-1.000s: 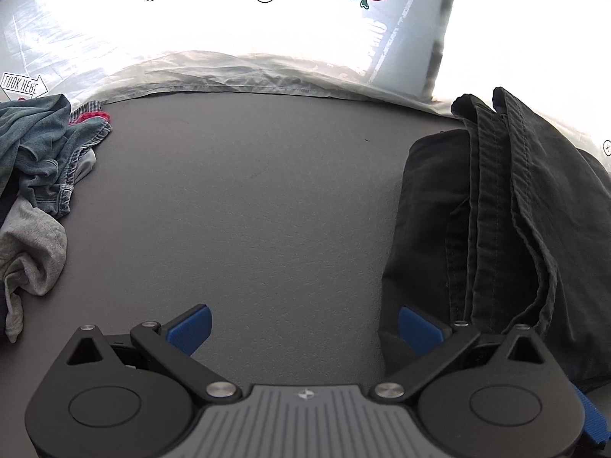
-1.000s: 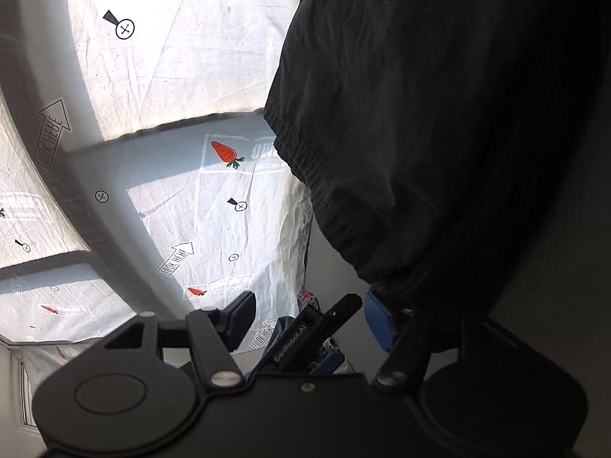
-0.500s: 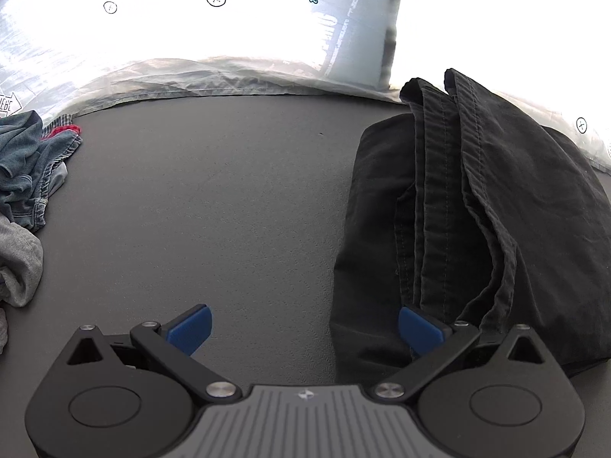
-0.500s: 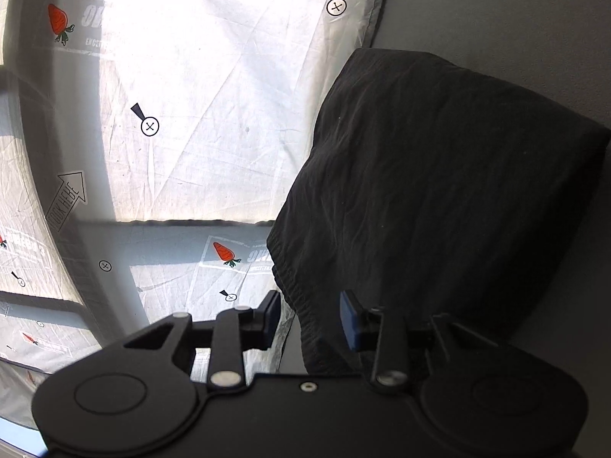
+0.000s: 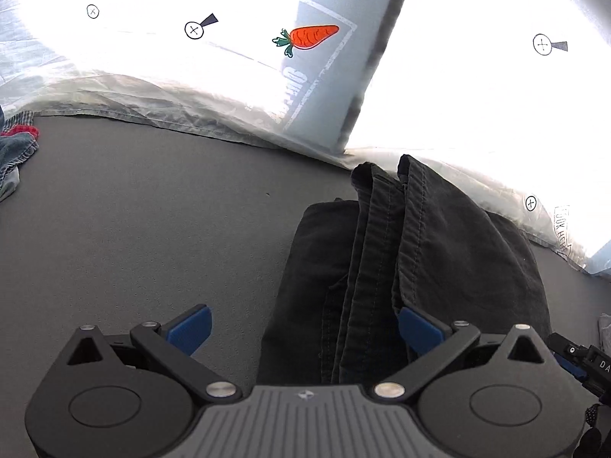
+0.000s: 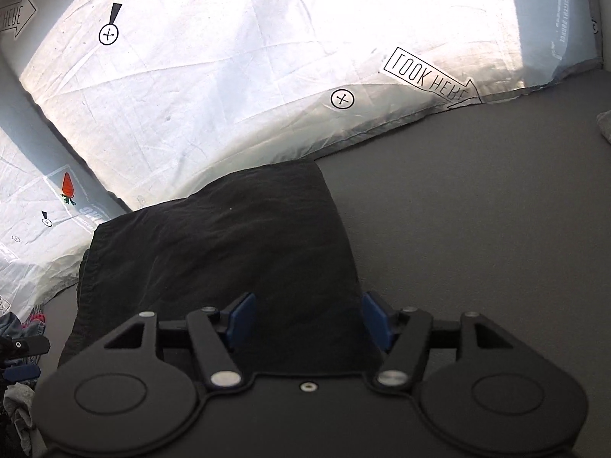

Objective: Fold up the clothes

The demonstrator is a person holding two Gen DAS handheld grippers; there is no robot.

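Note:
A black folded garment (image 5: pixel 439 252) lies on the grey table (image 5: pixel 152 229), its stacked hems running away from me. My left gripper (image 5: pixel 303 330) is open at the garment's near end, with the right finger against the cloth and the left finger over bare table. In the right wrist view the same garment (image 6: pixel 229 252) lies flat. My right gripper (image 6: pixel 308 318) is open low over its near right corner, and the cloth runs between the blue pads (image 6: pixel 240 316).
A white sheet (image 6: pixel 267 57) printed with carrots, cross marks and "look here" arrows hangs behind the table. A pile of unfolded clothes (image 5: pixel 15 152) lies at the far left. A pale cloth (image 6: pixel 603 126) shows at the right edge.
The left gripper has moved right, so the garment now sits in front of it. The right gripper has swung round to face the garment lying flat, and its jaws stand wider than half a second ago.

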